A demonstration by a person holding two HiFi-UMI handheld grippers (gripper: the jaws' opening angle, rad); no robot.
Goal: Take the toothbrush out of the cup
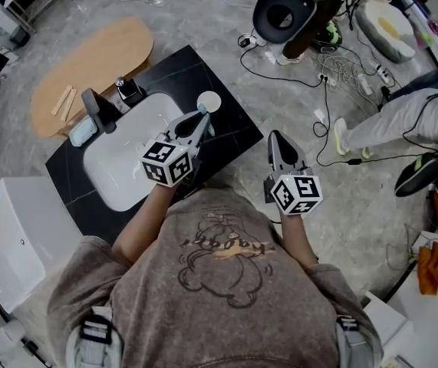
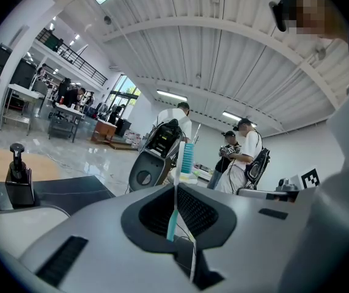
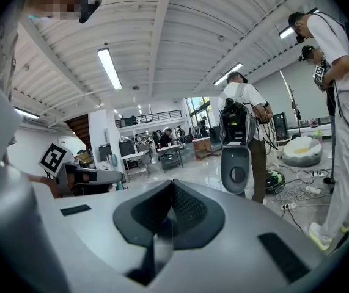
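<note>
The left tongs (image 2: 176, 191) are clamped on the toothbrush (image 2: 187, 157). We see its white handle upright between the jaws, blue bristles above them, and its teal lower end showing free in the jaw hollow. From the head view, the white cup (image 1: 209, 101) stands just beyond the jaw tips on the black counter (image 1: 180, 71), near the white sink (image 1: 115, 167). The dark faucet (image 1: 98, 110) rises at the sink's far rim. The right tongs (image 3: 173, 188) — jaws pressed together, nothing between them — are held level over the floor off the counter's right edge, well apart from the cup.
</note>
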